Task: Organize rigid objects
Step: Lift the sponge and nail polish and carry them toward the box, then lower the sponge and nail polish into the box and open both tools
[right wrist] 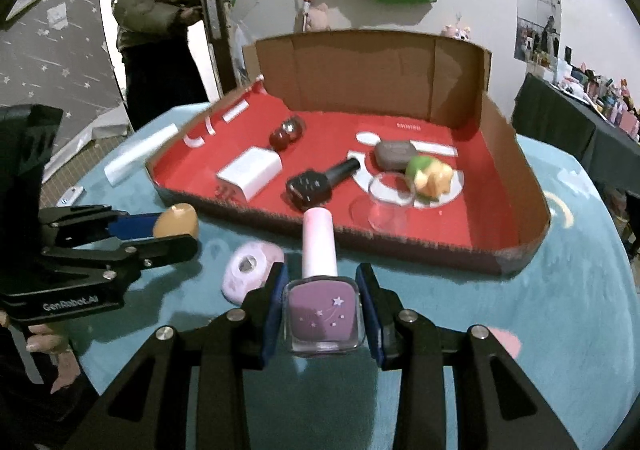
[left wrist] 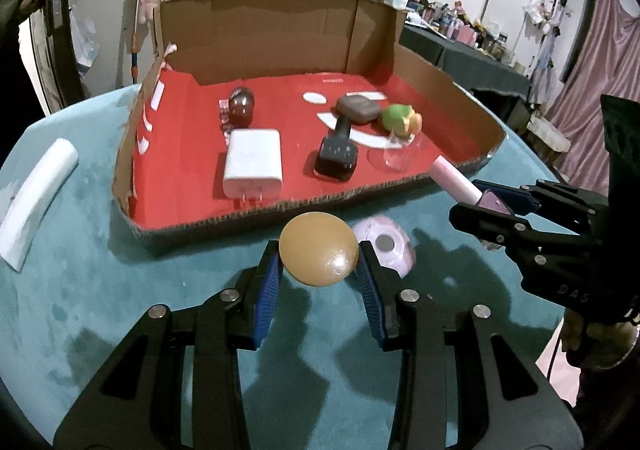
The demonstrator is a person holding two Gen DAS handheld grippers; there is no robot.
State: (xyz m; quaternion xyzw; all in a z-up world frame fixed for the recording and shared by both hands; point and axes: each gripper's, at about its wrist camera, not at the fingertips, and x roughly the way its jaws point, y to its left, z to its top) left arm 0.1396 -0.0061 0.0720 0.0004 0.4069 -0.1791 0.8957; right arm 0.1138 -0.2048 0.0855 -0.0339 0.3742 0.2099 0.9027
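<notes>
The left gripper [left wrist: 319, 270] is clamped on a smooth tan egg-shaped object [left wrist: 319, 249], its blue pads pressed to either side, low in the centre of the left wrist view; the right gripper [right wrist: 321, 304] is clamped on a square purple nail polish bottle with a pale pink cap [right wrist: 322, 306], the cap pointing away toward the tray, low in the centre of the right wrist view; both things appear to be held clear of the teal tablecloth [left wrist: 120, 310], so the step in hand looks like the carry after a double pick-up.

The goal seems to be the shallow cardboard tray with a red floor [left wrist: 192, 154], which fills the middle of both views; it already holds a white charger block [left wrist: 253, 164], a dark nail polish bottle lying on its side [left wrist: 338, 152], a brown rounded case [left wrist: 358, 109], a shiny dark red ball [left wrist: 241, 106], a green and orange toy [left wrist: 400, 120] and a clear glass cup [left wrist: 398, 154].

A pale pink round object with a grey centre [right wrist: 250, 274] lies on the cloth between the two grippers, not yet collected.

Next, each load must clear the tray's near wall and come down on bare red floor; the lower left, in front of the charger, looks free for the egg; the bottle wants a spot away from the fragile-looking cup.
</notes>
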